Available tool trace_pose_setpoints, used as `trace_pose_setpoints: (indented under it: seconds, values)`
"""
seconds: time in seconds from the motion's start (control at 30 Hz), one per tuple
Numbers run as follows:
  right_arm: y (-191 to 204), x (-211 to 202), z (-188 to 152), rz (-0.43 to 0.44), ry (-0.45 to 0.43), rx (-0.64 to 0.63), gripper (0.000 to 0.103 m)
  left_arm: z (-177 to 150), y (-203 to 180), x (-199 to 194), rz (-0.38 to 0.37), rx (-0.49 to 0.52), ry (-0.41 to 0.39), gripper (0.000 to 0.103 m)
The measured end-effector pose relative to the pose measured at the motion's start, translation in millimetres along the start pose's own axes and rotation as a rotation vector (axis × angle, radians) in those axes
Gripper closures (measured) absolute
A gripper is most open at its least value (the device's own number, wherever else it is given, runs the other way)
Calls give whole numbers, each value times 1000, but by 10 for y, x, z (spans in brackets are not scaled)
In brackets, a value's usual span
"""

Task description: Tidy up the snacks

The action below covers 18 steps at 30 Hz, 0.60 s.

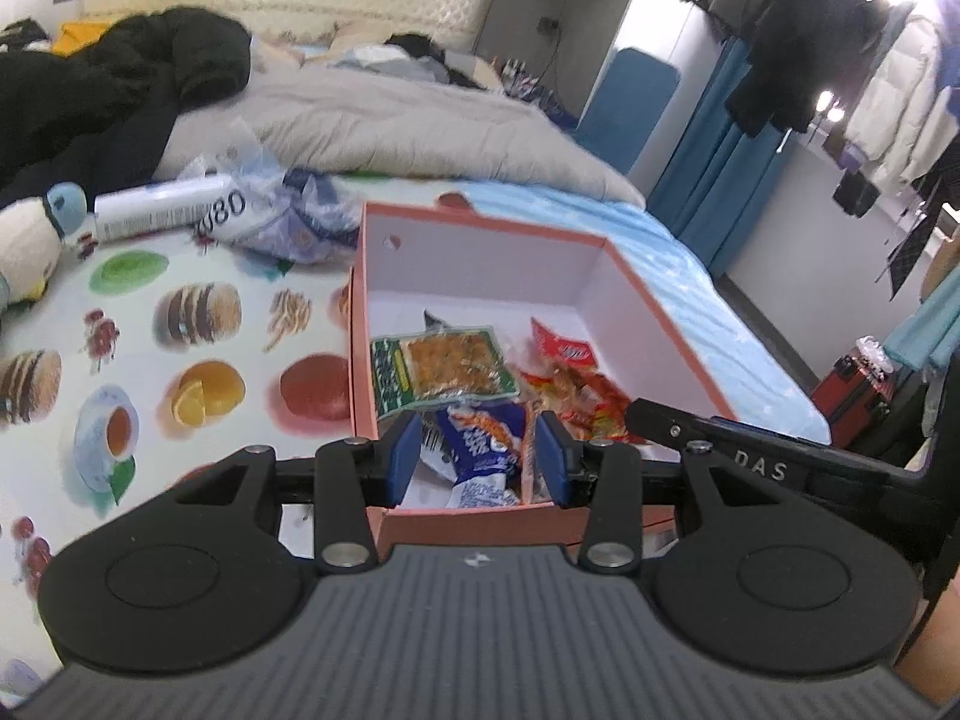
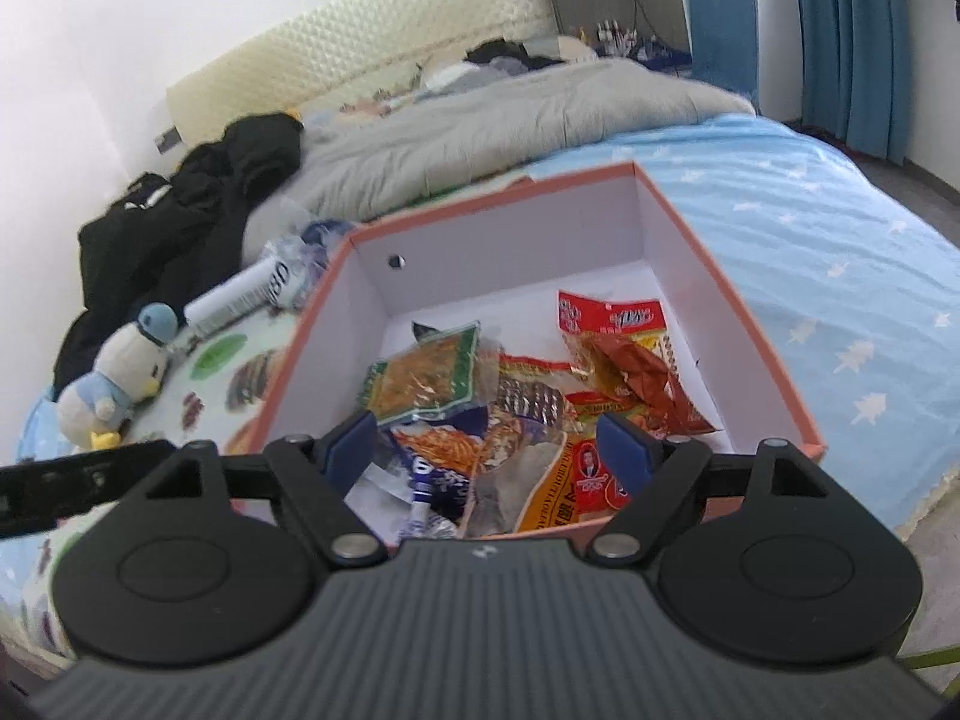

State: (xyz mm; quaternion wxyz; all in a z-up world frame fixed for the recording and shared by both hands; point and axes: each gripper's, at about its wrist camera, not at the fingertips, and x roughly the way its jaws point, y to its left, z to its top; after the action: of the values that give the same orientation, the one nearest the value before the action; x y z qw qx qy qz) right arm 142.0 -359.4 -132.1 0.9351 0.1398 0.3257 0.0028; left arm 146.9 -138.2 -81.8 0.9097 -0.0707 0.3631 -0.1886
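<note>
In the left wrist view, a plush penguin (image 1: 24,252) sits at the far left edge of the bed, and just right of it lies a white tube (image 1: 162,210) against a crumpled blue-and-clear plastic bag (image 1: 288,210). Below them the food-print sheet (image 1: 180,324) covers the bed. A black jacket (image 1: 108,102) is heaped in the upper left, with a grey duvet (image 1: 390,120) to its right.

Right of centre stands the open pink box (image 1: 480,234), white inside, holding the snacks: a green-edged packet (image 1: 444,369) at centre, a blue-and-white packet (image 1: 480,444) below it, and red packets (image 1: 576,384) to the right. The left gripper (image 1: 477,459) hangs over the near end of the box, its blue fingers (image 1: 405,456) at a middling gap on either side of the blue-and-white packet; whether they press it cannot be told. A black bar marked DAS, part of the other gripper, crosses the lower right.

In the right wrist view, the penguin (image 2: 120,378) is at left, the tube (image 2: 240,294) beside it, then the box (image 2: 666,198) at centre with the light blue star-print sheet (image 2: 810,228) to its right. The right gripper (image 2: 489,453) is above the near part of the box, its fingers (image 2: 348,447) set wide apart and gripping nothing; under them lie the blue-and-white packet (image 2: 432,468) and a yellow-and-red packet (image 2: 570,486). The green-edged packet (image 2: 426,378) and the red packets (image 2: 636,372) lie further in.
</note>
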Motion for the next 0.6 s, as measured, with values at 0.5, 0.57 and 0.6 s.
trace_pose_setpoints:
  seconds: [0.5, 0.57, 0.6]
  values:
    - [316, -1057, 49, 51, -144, -15, 21, 89, -142, -922, -1, 54, -116, 52]
    - [359, -1144, 46, 55, -153, -22, 21, 89, -161, -1010, -2, 57, -127, 51]
    - [378, -1194, 43, 54, -160, -25, 21, 86, -171, -1057, -3, 59, -130, 51]
